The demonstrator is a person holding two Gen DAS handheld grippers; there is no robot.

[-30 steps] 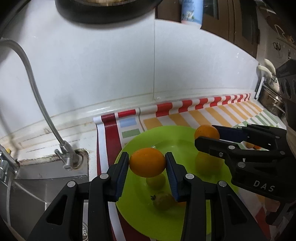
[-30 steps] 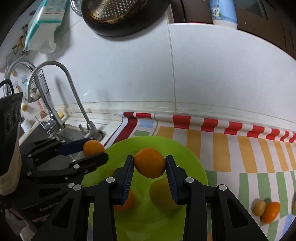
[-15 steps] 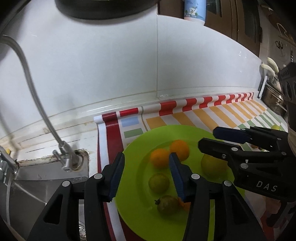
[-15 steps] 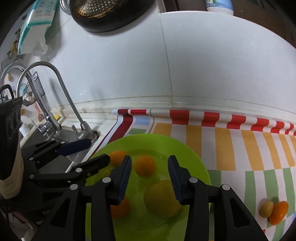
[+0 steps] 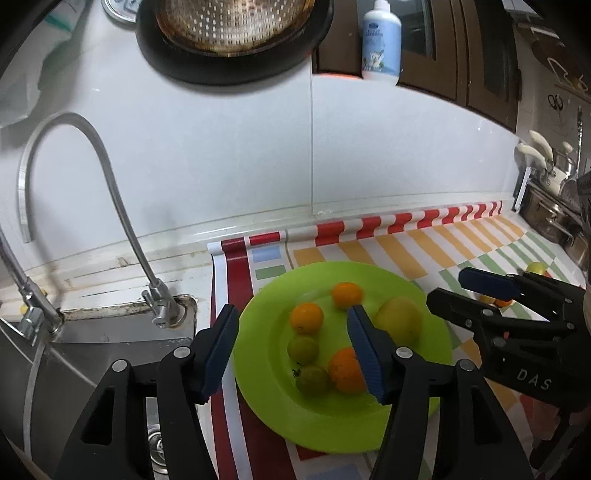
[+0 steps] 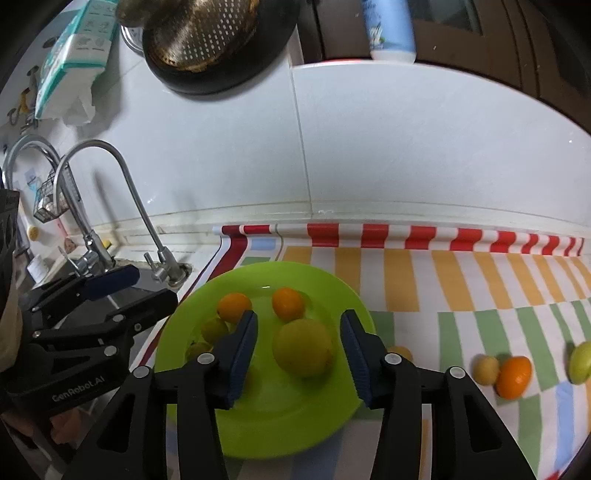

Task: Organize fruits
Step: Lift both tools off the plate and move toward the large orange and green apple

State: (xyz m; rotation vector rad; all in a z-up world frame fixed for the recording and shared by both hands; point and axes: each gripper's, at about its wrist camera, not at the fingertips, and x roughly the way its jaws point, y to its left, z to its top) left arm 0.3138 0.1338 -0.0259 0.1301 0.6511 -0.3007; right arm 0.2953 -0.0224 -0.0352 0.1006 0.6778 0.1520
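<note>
Lime-green and round, a plastic plate (image 5: 280,413) is seen on the striped, multicoloured oilcloth (image 6: 461,284) that covers the table, just beside the steel sink (image 5: 92,354) with its curved chrome tap (image 5: 122,221); six fruits are carried on the plate; two small orange citrus fruits (image 5: 306,318) (image 5: 347,294) lie toward the far side, a large yellow-green lemon-like fruit (image 6: 303,352) lies toward the right, two small green round fruits (image 5: 303,348) (image 5: 314,380) lie nearer, and a third orange fruit (image 5: 345,370) is partly hidden behind a blue pad of the left tool (image 5: 291,350); the left tool is held released above the plate, its jaws spread wide with nothing between them; the right tool (image 6: 297,354) is likewise released, its jaws standing apart on either side of the large yellow-green fruit as viewed from its own camera, whether above it or around it cannot be told; on the oilcloth to the right of the plate, well apart from it, a pale yellow small fruit (image 6: 486,369) is seen touching an orange one (image 6: 514,376), with a green-yellow fruit (image 6: 580,362) near the edge of view; a white-and-blue bottle (image 5: 381,40) is stood on the ledge above the white tiled wall, beside a hanging dark pan with a metal colander (image 5: 232,26) in it.
</note>
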